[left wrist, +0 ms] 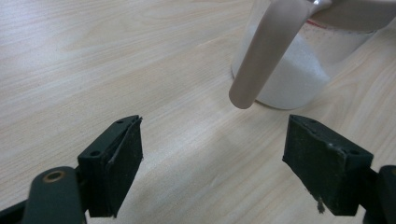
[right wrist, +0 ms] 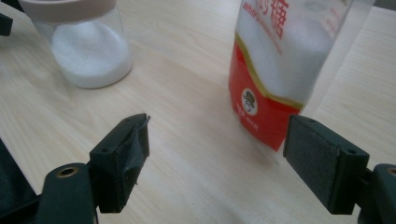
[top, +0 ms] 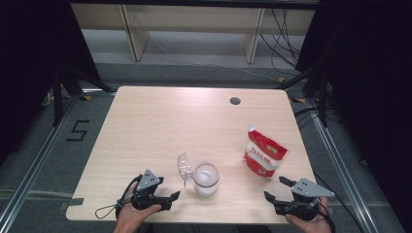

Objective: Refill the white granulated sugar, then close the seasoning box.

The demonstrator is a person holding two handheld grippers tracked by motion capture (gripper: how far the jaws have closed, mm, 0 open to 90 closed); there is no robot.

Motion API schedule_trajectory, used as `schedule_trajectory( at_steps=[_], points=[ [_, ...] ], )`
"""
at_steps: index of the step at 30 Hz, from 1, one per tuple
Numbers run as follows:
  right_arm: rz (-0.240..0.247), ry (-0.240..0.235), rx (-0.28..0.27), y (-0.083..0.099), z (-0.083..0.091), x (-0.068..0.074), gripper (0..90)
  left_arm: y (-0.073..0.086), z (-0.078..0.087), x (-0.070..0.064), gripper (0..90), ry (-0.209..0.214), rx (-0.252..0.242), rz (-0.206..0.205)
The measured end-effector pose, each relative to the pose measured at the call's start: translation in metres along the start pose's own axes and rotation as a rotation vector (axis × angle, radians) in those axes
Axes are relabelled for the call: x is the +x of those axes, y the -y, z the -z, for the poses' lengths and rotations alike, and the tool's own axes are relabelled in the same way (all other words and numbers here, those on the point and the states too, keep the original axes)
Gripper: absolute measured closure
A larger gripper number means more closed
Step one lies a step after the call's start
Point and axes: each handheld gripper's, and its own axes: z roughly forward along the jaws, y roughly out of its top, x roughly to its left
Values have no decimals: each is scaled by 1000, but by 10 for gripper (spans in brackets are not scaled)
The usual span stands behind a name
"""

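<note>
A clear glass jar holding white granules stands near the table's front edge, its hinged lid swung open to the left. A red and white sugar pouch stands to its right. My left gripper rests open on the table just left of the jar, whose lid clasp hangs ahead of the jaws. My right gripper is open at the front right, below the pouch. The jar shows to the pouch's left in the right gripper view.
The light wooden table has a round cable hole at the back right. Black curtains flank both sides. Wooden shelf legs and cables lie on the floor beyond the far edge.
</note>
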Motion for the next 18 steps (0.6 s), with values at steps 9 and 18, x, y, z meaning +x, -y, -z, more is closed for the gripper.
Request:
schedule_trajectory(
  at_steps=[9, 18],
  points=[
    [13, -13, 9, 2, 2, 8, 231, 0, 0, 0, 190, -4, 2, -11],
    [-13, -16, 39, 4, 3, 13, 230, -1, 2, 1, 191, -5, 4, -4]
  ],
)
